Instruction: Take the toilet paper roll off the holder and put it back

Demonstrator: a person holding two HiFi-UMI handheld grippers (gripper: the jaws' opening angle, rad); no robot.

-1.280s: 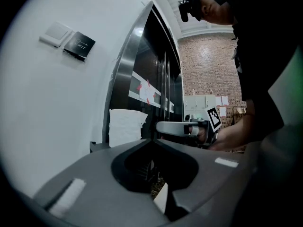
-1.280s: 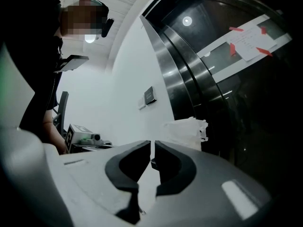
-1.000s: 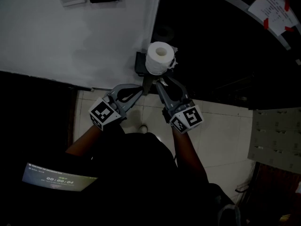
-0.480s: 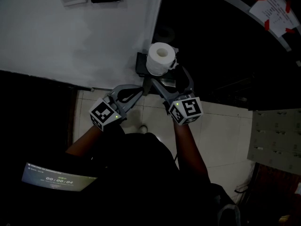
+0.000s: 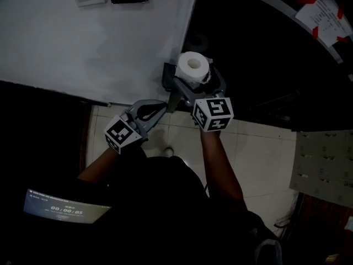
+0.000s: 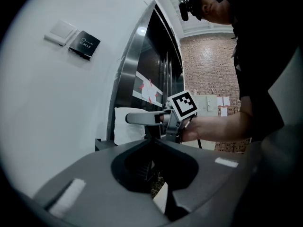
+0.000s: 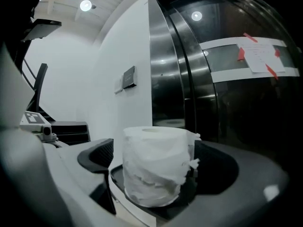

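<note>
Since the earlier frames the right gripper point(image 5: 199, 80) has advanced toward the wall point(image 5: 110, 48), and its jaws have just been opening; they now stand wide apart on either side of the toilet paper roll point(image 5: 193, 65). Head view: the roll stands upright on the dark holder point(image 5: 167, 77) at the wall's corner. The left gripper point(image 5: 164, 107) hangs below and to the left, apart from the roll. Left gripper view: the left jaws are together with nothing between them. Beyond them the roll point(image 6: 127, 126) is seen side on, with one jaw of the right gripper reaching alongside it. Right gripper view: the roll point(image 7: 154, 167) fills the gap between the spread jaws, which do not appear to press on it, and its outer wrap is ragged and loose. Judgement: the roll is probably light, soft and easily crushed. A gentle squeeze on opposite sides of its wall at mid-height, clear of the loose wrap, then a straight lift off the holder, seems the soundest hold.
</note>
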